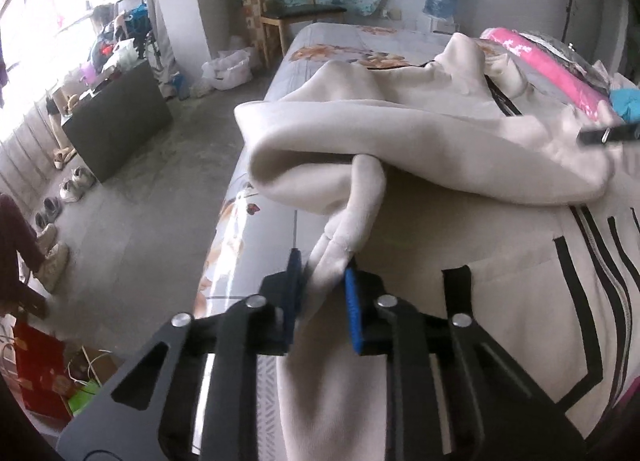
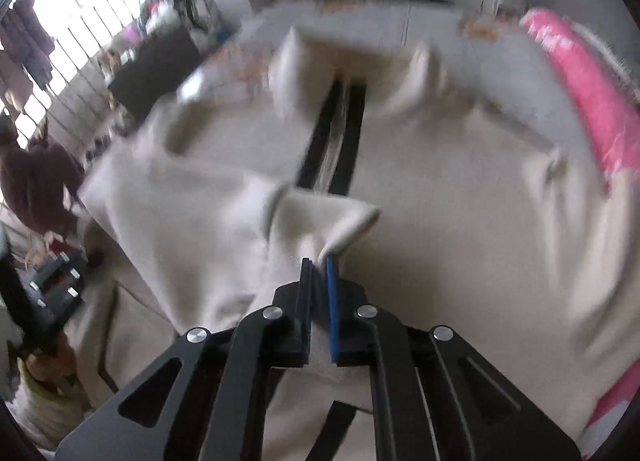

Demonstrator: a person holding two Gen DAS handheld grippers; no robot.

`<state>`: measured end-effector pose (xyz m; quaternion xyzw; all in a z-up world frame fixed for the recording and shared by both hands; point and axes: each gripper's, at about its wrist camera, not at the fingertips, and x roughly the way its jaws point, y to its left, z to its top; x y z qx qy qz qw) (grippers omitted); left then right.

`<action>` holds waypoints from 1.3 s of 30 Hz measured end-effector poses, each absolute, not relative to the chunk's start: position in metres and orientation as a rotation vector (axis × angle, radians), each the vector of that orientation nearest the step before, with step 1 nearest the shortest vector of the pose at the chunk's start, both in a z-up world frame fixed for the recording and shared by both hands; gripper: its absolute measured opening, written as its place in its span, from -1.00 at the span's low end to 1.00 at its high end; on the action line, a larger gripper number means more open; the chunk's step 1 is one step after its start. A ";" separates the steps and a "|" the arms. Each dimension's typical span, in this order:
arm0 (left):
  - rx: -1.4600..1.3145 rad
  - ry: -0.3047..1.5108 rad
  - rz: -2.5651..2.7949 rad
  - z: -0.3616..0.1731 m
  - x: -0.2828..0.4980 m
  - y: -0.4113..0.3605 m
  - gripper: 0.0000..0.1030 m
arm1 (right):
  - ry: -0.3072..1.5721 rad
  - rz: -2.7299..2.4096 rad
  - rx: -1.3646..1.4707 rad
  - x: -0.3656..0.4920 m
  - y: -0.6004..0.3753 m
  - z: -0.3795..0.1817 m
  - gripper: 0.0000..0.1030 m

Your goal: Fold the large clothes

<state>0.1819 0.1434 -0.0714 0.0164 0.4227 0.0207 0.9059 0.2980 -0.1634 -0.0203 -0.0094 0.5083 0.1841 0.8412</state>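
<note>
- The left wrist view shows a bedroom with a grey concrete floor (image 1: 168, 189), a wooden chair (image 1: 298, 7) by the far wall and a row of shoes (image 1: 60, 201) near the bright window side.
- A bed (image 1: 256, 261) with a flower-print sheet carries a large cream jacket (image 1: 460, 245) with black stripes and a zip; a pink bundle (image 1: 556, 69) lies along the bed's far right edge.
- One cream sleeve (image 1: 360, 197) runs from a raised fold of the jacket down to the left claw (image 1: 322, 273), whose blue pads (image 1: 354, 301) are clamped on the sleeve's end.
- The tip of the other claw shows as a dark blurred bar at the right edge, against the cloth.
- The right wrist view is blurred; the same jacket (image 2: 460, 241) spreads over the bed, its black zip band (image 2: 336, 141) running up the middle and the pink bundle (image 2: 580, 101) to the right.
- The right claw (image 2: 320, 265) is pinched tight on a folded corner of cream cloth, lifted off the jacket body.
- At the left edge a person in a dark red top (image 2: 36, 189) stands beside the bed.
</note>
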 end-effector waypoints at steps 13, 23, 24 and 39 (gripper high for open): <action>0.067 0.862 0.059 -0.069 0.178 0.138 -0.79 | 0.996 0.235 0.206 0.291 -0.263 0.000 -0.88; 0.092 0.871 -0.011 -0.064 0.164 0.132 -0.76 | 1.165 0.223 0.242 0.311 -0.281 -0.043 -0.65; 0.078 0.873 -0.026 -0.063 0.162 0.134 -0.76 | 1.180 0.213 0.226 0.314 -0.280 -0.049 -0.57; -0.273 0.869 -0.159 -0.039 0.160 0.180 -0.67 | 1.115 0.210 -0.043 0.308 -0.243 -0.060 -0.85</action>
